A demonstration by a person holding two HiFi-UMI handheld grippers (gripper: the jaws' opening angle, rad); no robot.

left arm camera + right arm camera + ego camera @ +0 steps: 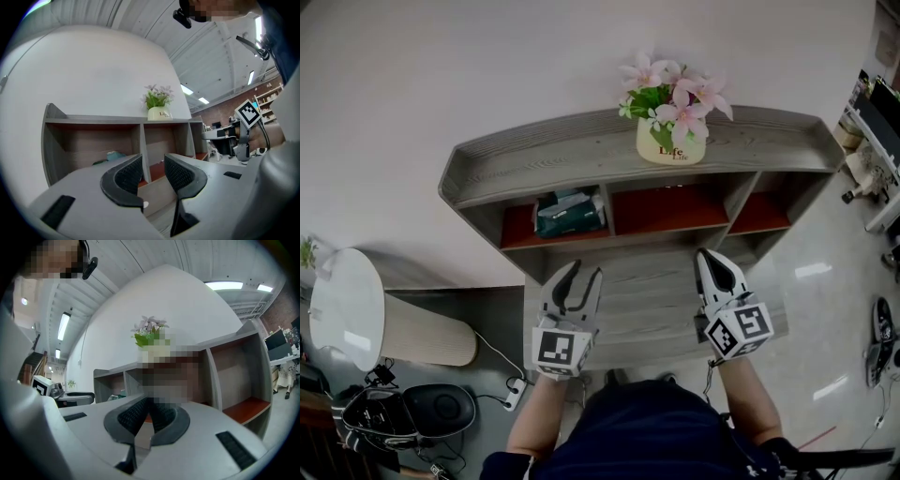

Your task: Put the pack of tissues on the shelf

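so the pack of tissues (570, 212) is sitting in the left cubby of the shelf (581, 150), on the red floor of that compartment, right under the top board where the flower pot (671, 141) stands. imo the job's basically done. That's prob why both grippers hang over the lower ledge out front, well apart from the pack, w/ neither one reaching in.

Left gripper (586, 270): we see the jaws at a narrow gap, not fully together. Nothing sits btw them. In its own view we only get the shelf divider and a bit of the teal pack further back, so it's empty and touching nothing.

Right gripper (710, 255): jaws pinched together at the tips and nothing caught in them afaict. It's pointed at the middle/right cubbies, which look bare from the head view.

We'd guess nothing's left except maybe checking the pack sits square.
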